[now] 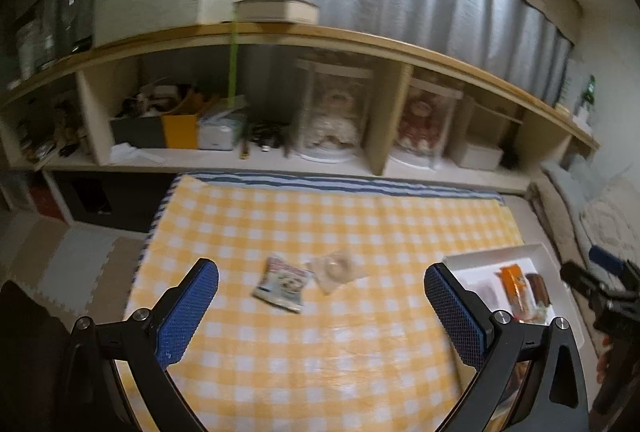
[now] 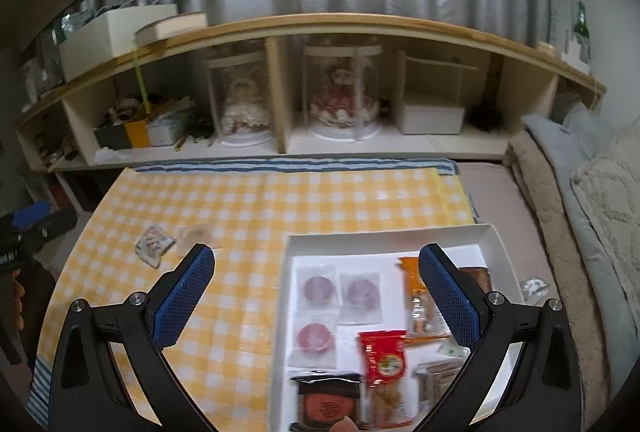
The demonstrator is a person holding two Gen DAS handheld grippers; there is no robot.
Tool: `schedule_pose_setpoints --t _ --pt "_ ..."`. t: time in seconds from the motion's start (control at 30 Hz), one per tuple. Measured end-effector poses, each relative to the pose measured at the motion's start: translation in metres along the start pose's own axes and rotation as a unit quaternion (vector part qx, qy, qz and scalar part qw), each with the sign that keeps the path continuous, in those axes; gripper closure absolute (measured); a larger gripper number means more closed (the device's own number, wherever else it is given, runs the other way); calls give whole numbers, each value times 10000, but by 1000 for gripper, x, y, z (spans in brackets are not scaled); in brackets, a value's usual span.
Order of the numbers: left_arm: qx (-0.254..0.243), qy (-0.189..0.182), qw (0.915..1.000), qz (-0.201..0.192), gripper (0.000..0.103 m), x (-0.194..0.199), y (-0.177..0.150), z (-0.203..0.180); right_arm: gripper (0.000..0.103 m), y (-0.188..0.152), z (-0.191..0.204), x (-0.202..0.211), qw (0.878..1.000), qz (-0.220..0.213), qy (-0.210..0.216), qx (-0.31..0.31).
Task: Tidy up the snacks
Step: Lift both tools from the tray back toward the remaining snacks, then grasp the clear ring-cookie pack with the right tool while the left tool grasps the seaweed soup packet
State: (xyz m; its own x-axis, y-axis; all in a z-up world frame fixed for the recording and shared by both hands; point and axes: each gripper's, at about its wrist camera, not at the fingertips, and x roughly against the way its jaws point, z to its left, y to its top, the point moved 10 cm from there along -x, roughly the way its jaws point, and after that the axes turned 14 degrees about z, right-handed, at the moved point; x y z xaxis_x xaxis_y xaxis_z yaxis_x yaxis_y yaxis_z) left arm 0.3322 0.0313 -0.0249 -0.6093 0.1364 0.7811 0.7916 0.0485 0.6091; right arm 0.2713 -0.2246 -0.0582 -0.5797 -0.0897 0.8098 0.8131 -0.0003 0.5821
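On the yellow-and-white checked cloth (image 1: 320, 224), at about twelve o'clock from the left gripper (image 1: 321, 286), lie a small blue-and-white printed snack packet (image 1: 282, 284) and, touching its right edge, a clear wrapped round pastry (image 1: 337, 269). That gripper's jaws stand wide apart, holding nothing. Toward three o'clock sits a shallow white rectangular tray (image 2: 384, 232) holding flat clear packs of dark red discs (image 2: 320, 288), a red foil packet (image 2: 383, 354) and an orange wrapper (image 2: 414, 280). Over the tray hangs the right gripper (image 2: 316, 282), its jaws likewise spread and empty.
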Motion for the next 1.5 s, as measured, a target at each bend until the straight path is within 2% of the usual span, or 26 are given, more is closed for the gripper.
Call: schedule_pose_setpoints --t 0.17,0.33,0.53,0.6,0.67,0.73,0.87,1.03,1.13,1.2,1.23,1.3,1.37,1.43,1.5 --pt "131 272 9995 91 0 -18 4 28 0 2 36 -19 9995 168 167 229" --pt "74 507 9982 309 0 -60 23 45 0 12 61 -48 9990 255 255 259" --pt "-209 439 9977 469 0 -116 35 52 0 28 84 -94 9963 537 669 79" --pt "-325 353 9973 564 0 -134 35 51 0 36 92 -113 9944 687 803 -39" --pt "-418 219 9970 621 0 -150 34 46 0 42 98 -130 9938 817 742 -109" --pt "-493 38 9964 694 0 -166 35 43 0 52 108 -149 9931 797 861 -33" --pt "-752 -78 9943 756 0 -197 36 41 0 61 121 -186 9921 992 766 -39" --pt "-1371 220 9853 992 0 -234 24 32 0 64 138 -231 9868 1542 496 17" --pt "-1474 188 9831 1065 0 -248 20 27 0 60 144 -255 9810 1902 393 -15" --pt "-1442 93 9843 1018 0 -255 19 25 1 59 154 -267 9776 2032 547 19" --pt "-1426 33 9848 995 0 -258 19 24 3 60 159 -270 9776 2015 597 89" --pt "-1410 -50 9851 981 8 -262 19 23 28 63 166 -273 9792 1926 526 354" --pt "-1405 -73 9848 1019 26 -269 18 23 45 63 171 -279 9774 1970 478 605" --pt "-1405 -27 9843 1069 36 -273 16 24 53 57 172 -288 9728 2116 417 839" --pt "-1436 -46 9830 1144 39 -277 13 23 65 48 166 -293 9681 2248 257 1074"
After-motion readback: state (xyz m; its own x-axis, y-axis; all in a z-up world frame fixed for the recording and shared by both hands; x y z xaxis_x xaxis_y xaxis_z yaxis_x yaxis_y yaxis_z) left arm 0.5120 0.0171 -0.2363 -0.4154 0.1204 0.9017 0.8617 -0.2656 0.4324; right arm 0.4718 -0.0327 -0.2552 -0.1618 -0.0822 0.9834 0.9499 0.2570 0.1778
